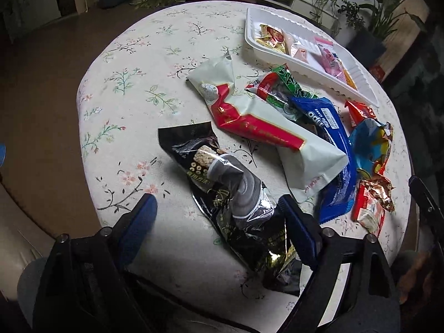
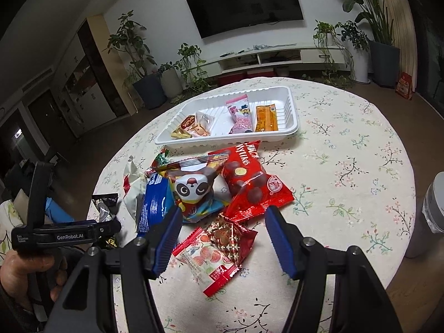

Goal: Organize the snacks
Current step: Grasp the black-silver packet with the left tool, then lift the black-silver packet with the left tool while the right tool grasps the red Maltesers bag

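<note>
A pile of snack packets lies on the round table with the floral cloth [image 1: 125, 83]. My left gripper [image 1: 219, 208] is open, its fingers either side of a black snack packet [image 1: 230, 194]. Beyond it lie a white and red packet [image 1: 260, 122], a blue cookie packet [image 1: 333, 149] and a green packet [image 1: 283, 88]. My right gripper [image 2: 222, 227] is open above a small red and white candy packet [image 2: 211, 260] and a foil packet [image 2: 233, 236]. A panda packet [image 2: 194, 188] and a red chocolate packet [image 2: 252, 180] lie further on. A white tray [image 2: 291, 111] holds several small snacks.
The left gripper's body [image 2: 63, 234] and the hand holding it show at the left of the right wrist view. A grey cylinder [image 2: 430, 211] stands at the table's right edge. Potted plants, a TV and a low cabinet stand behind the table.
</note>
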`<state>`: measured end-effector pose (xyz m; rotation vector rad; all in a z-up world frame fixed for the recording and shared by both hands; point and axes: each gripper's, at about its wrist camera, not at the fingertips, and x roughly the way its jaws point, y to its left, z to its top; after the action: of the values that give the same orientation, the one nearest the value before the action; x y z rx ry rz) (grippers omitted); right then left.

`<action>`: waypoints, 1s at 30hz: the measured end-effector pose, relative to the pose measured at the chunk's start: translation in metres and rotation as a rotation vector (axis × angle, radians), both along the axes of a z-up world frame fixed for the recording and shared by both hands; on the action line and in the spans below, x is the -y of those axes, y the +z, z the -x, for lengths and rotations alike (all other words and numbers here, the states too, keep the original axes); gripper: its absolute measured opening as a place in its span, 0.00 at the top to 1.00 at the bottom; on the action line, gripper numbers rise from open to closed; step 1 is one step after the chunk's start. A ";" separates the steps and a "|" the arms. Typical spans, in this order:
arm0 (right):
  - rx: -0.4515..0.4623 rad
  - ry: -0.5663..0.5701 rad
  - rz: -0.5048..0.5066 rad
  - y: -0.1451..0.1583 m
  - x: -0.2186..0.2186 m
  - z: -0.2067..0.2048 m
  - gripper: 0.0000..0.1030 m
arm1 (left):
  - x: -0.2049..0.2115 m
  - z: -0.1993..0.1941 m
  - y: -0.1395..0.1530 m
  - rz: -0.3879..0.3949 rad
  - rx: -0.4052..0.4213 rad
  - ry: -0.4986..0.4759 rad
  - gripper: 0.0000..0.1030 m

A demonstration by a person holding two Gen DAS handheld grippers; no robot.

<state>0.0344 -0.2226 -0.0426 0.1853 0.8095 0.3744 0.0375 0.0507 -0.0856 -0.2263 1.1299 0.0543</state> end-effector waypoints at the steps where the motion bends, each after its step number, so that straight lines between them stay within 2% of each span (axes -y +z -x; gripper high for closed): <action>1: -0.002 -0.003 -0.003 0.000 0.000 0.000 0.36 | -0.002 -0.004 -0.001 -0.007 0.007 0.004 0.22; 3: -0.004 -0.003 -0.001 -0.001 0.000 -0.001 0.36 | -0.006 -0.005 0.000 -0.021 0.016 0.001 0.35; 10: -0.004 0.008 0.021 -0.003 -0.003 -0.001 0.37 | -0.013 -0.007 0.002 -0.030 0.045 -0.031 0.59; 12: -0.005 0.008 0.022 -0.003 -0.004 -0.001 0.37 | -0.010 -0.007 0.003 -0.058 0.048 -0.056 0.64; 14: -0.006 0.006 0.025 -0.003 -0.005 -0.001 0.38 | -0.008 -0.007 0.003 -0.073 0.050 -0.074 0.65; 17: -0.008 0.005 0.031 -0.004 -0.006 -0.002 0.39 | -0.008 -0.005 0.005 -0.076 0.059 -0.093 0.73; 25: -0.031 -0.010 0.012 -0.002 0.005 -0.013 0.39 | -0.007 0.003 0.006 -0.043 0.081 -0.139 0.74; 30: -0.048 0.018 0.099 0.000 0.003 -0.032 0.39 | -0.007 0.007 0.007 0.001 0.102 -0.167 0.74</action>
<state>0.0663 -0.2261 -0.0425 0.0951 0.8751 0.3468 0.0301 0.0577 -0.0782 -0.1338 1.0436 -0.1047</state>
